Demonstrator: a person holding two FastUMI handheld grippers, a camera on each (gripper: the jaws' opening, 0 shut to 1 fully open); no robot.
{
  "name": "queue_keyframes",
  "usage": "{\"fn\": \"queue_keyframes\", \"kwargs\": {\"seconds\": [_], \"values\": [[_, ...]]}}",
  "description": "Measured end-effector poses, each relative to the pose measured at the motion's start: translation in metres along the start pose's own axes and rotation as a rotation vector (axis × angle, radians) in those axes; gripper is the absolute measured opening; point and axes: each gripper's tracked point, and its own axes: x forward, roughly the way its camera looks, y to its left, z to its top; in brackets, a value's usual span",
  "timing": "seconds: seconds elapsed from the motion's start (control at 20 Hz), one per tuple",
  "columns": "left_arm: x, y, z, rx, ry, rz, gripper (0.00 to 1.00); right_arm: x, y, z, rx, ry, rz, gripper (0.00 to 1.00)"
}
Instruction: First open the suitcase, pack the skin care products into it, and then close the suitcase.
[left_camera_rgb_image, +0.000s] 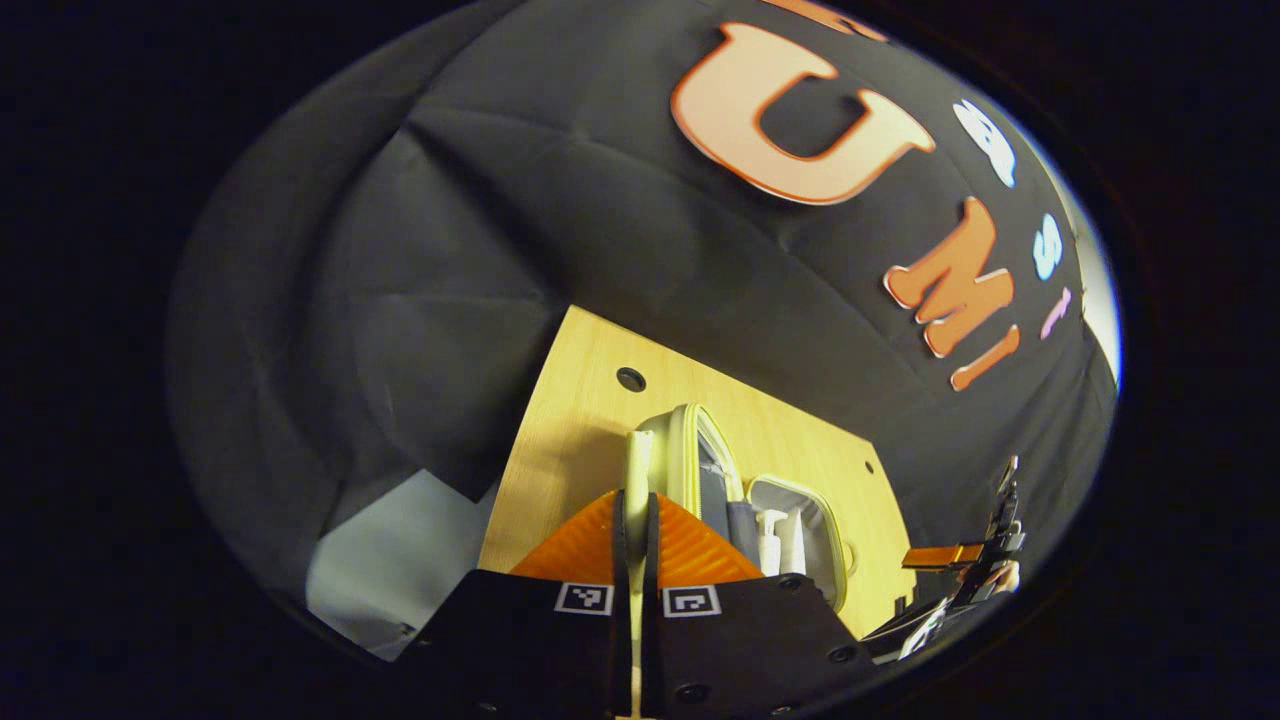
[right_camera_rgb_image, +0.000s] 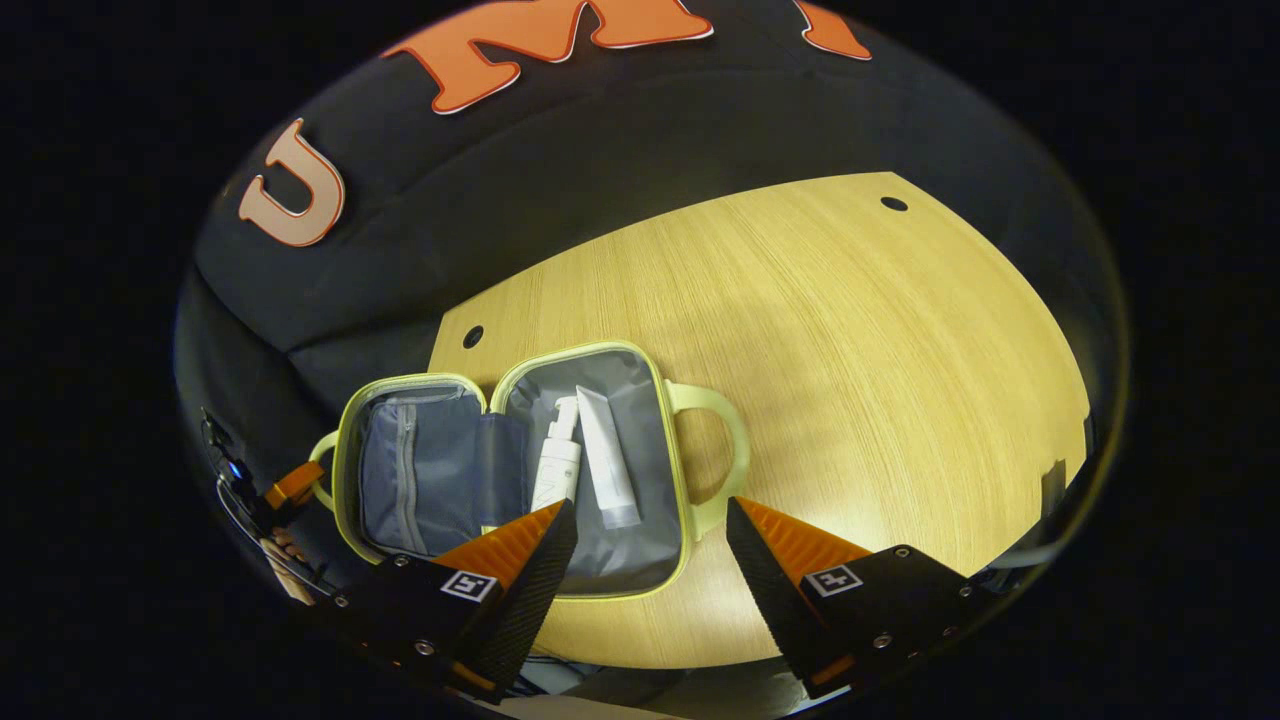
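1. Now I have the left gripper (left_camera_rgb_image: 632, 520) clamped on the handle (left_camera_rgb_image: 638, 470) of the suitcase (right_camera_rgb_image: 520, 470) lid; the open case lies ahead of it, hinge line running away from me.
2. My right gripper (right_camera_rgb_image: 650, 545) hangs spread and empty over the near rim.
3. Pale green shell, grey lining; a pump bottle (right_camera_rgb_image: 558, 462) and a tube (right_camera_rgb_image: 605, 460) lie side by side in the right half on the table (right_camera_rgb_image: 850, 350).
4. Closing, I judge, falls to the left.
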Motion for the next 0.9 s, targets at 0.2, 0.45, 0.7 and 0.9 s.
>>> {"fn": "queue_keyframes", "kwargs": {"seconds": [0.2,0.45,0.7,0.9], "values": [[-0.022,-0.052,0.017,0.055,-0.017,0.018,0.04,-0.005,-0.020,0.018,-0.015,-0.037,0.040,0.96],[-0.035,-0.133,0.019,0.132,-0.043,0.055,0.04,-0.030,-0.074,0.077,-0.114,-0.195,0.020,0.96],[-0.025,-0.228,0.009,0.189,-0.059,0.087,0.04,-0.082,-0.120,0.150,-0.215,-0.390,0.029,0.96],[-0.001,-0.305,-0.013,0.239,-0.051,0.097,0.04,-0.113,-0.157,0.169,-0.225,-0.437,0.062,0.96]]}}
